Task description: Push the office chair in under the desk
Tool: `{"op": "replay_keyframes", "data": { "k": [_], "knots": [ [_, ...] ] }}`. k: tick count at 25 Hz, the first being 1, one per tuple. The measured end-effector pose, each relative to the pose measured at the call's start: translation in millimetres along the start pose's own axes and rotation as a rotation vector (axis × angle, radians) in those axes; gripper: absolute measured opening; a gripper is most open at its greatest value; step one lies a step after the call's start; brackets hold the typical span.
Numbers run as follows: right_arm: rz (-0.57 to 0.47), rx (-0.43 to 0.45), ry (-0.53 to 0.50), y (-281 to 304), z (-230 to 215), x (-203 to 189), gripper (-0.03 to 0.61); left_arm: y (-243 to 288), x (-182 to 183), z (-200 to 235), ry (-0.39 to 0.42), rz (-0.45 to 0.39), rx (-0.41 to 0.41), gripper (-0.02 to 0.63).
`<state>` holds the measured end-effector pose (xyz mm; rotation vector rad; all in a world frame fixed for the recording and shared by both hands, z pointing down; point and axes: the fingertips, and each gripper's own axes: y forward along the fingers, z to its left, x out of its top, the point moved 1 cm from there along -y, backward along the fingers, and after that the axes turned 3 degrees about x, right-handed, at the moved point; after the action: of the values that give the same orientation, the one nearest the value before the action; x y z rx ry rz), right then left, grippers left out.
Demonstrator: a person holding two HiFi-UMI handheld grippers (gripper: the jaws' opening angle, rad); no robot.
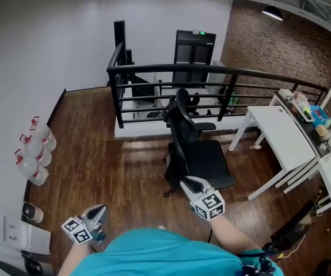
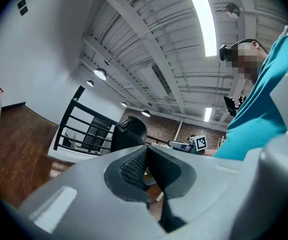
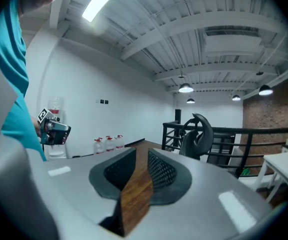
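Head view: the left gripper (image 1: 98,213), jaws clenched on nothing, hangs farther off. The right gripper (image 1: 189,184), jaws slightly parted and empty, is nearer the office chair (image 1: 195,151), which stands well left of the white bench (image 1: 280,134).

Wooden floor (image 1: 107,171), brick wall (image 1: 280,45), black railing (image 1: 211,71)

Chair (image 1: 208,160) base mostly hidden under seat; clutter (image 1: 318,117) at rt edge too small to ID.

No legible text, green door sign (image 1: 200,33) too small to read
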<state>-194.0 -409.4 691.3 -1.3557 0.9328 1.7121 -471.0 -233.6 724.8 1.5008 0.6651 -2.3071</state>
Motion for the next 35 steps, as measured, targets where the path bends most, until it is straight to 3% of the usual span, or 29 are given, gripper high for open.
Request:
{"op": "replay_keyframes", "data": {
  "k": [4, 6, 10, 13, 17, 21, 26, 28, 35],
  "knots": [
    [0.060, -0.030, -0.073, 50, -77, -9, 0.114, 90, 19, 24, 0.052, 0.008, -0.041, 0.026],
    [0.096, -0.049, -0.082, 65, -100, -20, 0.131, 110, 16, 40, 0.057, 0.001, -0.021, 0.026],
    [0.219, -0.081, -0.066, 115, -70, -37, 0.167, 93, 21, 83, 0.013, 0.000, -0.082, 0.026],
    [0.354, -0.114, -0.109, 130, -40, -42, 0.184, 80, 22, 121, -0.035, 0.028, -0.095, 0.026],
    [0.510, -0.206, -0.154, 120, -39, -28, 0.204, 103, 55, 128, -0.050, 0.061, -0.191, 0.026],
    [0.684, -0.341, -0.109, 150, -51, -21, 0.204, 130, 110, 183, -0.069, 0.087, -0.284, 0.026],
    [0.900, -0.488, -0.049, 189, -79, -41, 0.201, 151, 165, 254, -0.098, 0.123, -0.354, 0.026],
    [0.964, -0.538, -0.026, 198, -95, -47, 0.164, 161, 183, 276, -0.109, 0.132, -0.370, 0.026],
    [0.988, -0.513, 0.083, 201, -96, -36, 0.127, 164, 213, 331, -0.149, 0.133, -0.374, 0.026]
  ]
}}
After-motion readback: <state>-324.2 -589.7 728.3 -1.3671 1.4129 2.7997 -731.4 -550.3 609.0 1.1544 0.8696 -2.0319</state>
